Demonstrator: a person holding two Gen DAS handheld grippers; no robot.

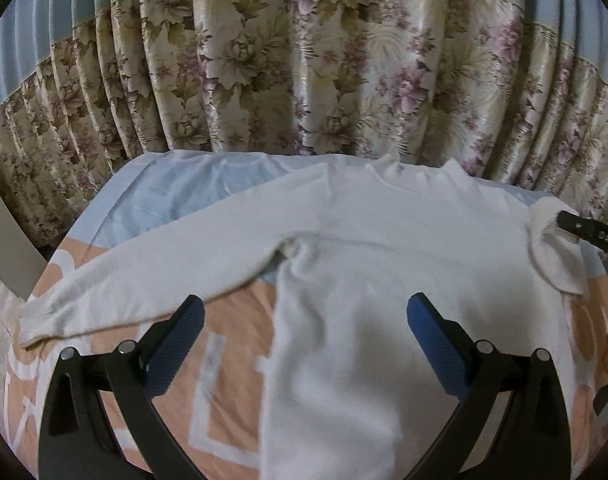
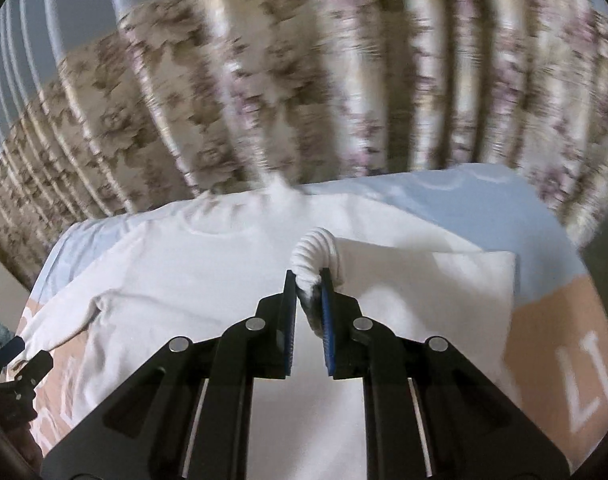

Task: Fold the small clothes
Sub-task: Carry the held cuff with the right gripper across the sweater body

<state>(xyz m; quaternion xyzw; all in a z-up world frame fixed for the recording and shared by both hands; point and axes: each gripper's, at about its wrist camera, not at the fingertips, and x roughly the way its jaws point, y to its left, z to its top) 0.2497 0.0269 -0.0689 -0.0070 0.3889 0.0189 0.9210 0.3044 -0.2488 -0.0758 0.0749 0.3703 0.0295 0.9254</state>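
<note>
On a peach-and-pale-blue printed cotton sheet (image 1: 232,312), a small white knitted long-sleeved sweater (image 1: 383,248) lies spread flat, its neck toward the floral beige-and-mauve pleated curtain (image 1: 304,60) that hangs just behind the sheet's far edge. One sleeve (image 1: 144,276) stretches out flat across the peach part of the sheet, its cuff near the sheet's edge. The other sleeve is folded back over the sweater's body — its ribbed white cuff (image 2: 311,252) is raised above the body and pinched between the blue pads of the black right gripper (image 2: 308,280), whose jaws are clamped tight on it. In the left wrist view that same gripper enters from the sweater's far side, the sleeve end bunched at its tip. The black left gripper (image 1: 304,312) hovers over the sweater's lower body near the armpit of the flat sleeve, its blue-padded jaws standing wide apart with nothing between them. White block lettering (image 2: 583,380) is printed on the sheet's peach part, beside the sweater's hem.
</note>
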